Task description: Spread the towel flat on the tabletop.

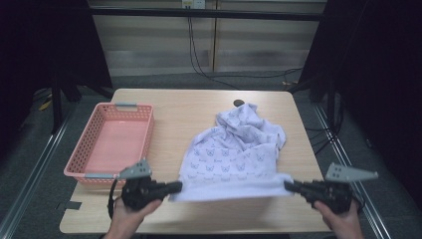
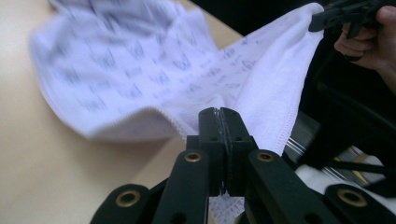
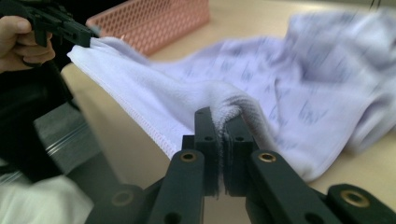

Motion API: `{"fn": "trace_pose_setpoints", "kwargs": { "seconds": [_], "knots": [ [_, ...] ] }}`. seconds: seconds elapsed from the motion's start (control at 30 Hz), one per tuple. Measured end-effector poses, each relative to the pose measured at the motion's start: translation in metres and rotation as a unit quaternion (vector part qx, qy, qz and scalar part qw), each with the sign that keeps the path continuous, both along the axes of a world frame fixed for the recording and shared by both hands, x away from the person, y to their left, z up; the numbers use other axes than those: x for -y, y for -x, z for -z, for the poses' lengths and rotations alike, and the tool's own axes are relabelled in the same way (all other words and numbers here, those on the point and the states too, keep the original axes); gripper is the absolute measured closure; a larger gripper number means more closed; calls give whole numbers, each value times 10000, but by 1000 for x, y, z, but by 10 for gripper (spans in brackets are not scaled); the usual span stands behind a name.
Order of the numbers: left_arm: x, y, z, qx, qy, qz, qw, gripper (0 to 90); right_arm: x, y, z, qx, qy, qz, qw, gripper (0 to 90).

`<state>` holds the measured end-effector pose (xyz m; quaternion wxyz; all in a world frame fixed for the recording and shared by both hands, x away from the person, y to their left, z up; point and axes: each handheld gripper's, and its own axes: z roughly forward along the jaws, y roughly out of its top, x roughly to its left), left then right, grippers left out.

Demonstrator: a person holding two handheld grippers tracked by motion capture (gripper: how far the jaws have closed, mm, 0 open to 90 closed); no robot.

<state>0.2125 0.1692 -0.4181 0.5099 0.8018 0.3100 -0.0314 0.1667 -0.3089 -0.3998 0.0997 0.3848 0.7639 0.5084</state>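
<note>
A white towel with a small dark butterfly print (image 1: 231, 154) lies across the wooden table (image 1: 184, 112), bunched at its far end. Its near edge is stretched between my two grippers. My left gripper (image 1: 175, 187) is shut on the towel's near left corner (image 2: 219, 114). My right gripper (image 1: 289, 185) is shut on the near right corner, and in the right gripper view the cloth (image 3: 229, 112) folds over the pinched jaws. From the left gripper view the right gripper (image 2: 327, 16) shows at the far corner; from the right gripper view the left gripper (image 3: 70, 30) shows likewise.
A pink plastic basket (image 1: 94, 132) with nothing in it stands on the left side of the table; its wall (image 3: 154, 21) lies beyond the towel in the right gripper view. A small dark disc (image 1: 239, 103) sits near the table's far edge. Cables run on the floor behind.
</note>
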Motion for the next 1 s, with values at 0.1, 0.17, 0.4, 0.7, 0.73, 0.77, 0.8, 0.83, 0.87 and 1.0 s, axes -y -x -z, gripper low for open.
{"fn": "trace_pose_setpoints", "kwargs": {
  "seconds": [0.1, 0.17, 0.4, 0.7, 0.73, 0.77, 0.8, 0.83, 0.87, 1.0],
  "knots": [
    [-8, 16, 23, -160, -20, 70, 9998, 798, -5, 26, 23, -231, 165, -166, 9995, 690],
    [-15, 14, 38, -326, 5, 13, 9995, 764, -5, 34, 36, -234, 420, -91, 9988, 585],
    [-12, -19, 48, -306, -322, -88, 9990, 702, 14, 3, 45, -147, 457, 402, 9980, 504],
    [54, -98, 59, -150, -947, 202, 9952, 651, -16, -73, 61, -272, 904, 225, 9953, 538],
    [57, -104, 63, -88, -1005, 190, 9947, 643, -20, -79, 64, -299, 962, 159, 9948, 529],
    [59, -109, 67, -120, -975, 139, 9951, 637, -24, -84, 67, -319, 1079, 142, 9936, 523],
    [60, -114, 72, -153, -1043, 73, 9944, 619, -28, -89, 70, -346, 1209, 128, 9920, 507],
    [60, -114, 72, -153, -1043, 73, 9944, 598, -28, -89, 70, -346, 1209, 128, 9920, 507],
    [59, -116, 74, -131, -1127, -36, 9935, 598, -30, -95, 76, -414, 1271, 83, 9910, 497],
    [49, -114, 84, 162, -1326, -146, 9909, 601, -39, -109, 90, -560, 1530, 73, 9866, 449]
  ]
}}
